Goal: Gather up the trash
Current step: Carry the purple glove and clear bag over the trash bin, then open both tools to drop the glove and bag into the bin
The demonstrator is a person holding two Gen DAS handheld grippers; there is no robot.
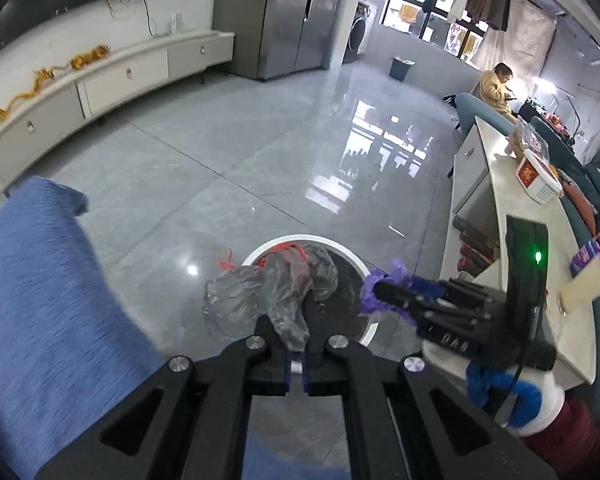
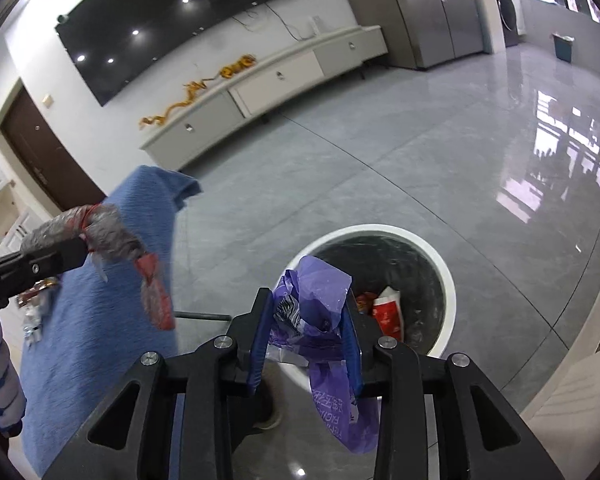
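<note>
My left gripper is shut on a crumpled clear plastic wrapper with red print and holds it over the near rim of a round white bin. In the right wrist view that gripper comes in from the left with the clear wrapper hanging from it. My right gripper is shut on a purple plastic packet above the bin's rim. It also shows in the left wrist view with the purple packet. Red and white trash lies inside the bin.
A blue cloth hangs at the left, close to both grippers. A long white counter with boxes stands at the right. A person sits at the far right. A low white cabinet lines the far wall. The floor is glossy grey tile.
</note>
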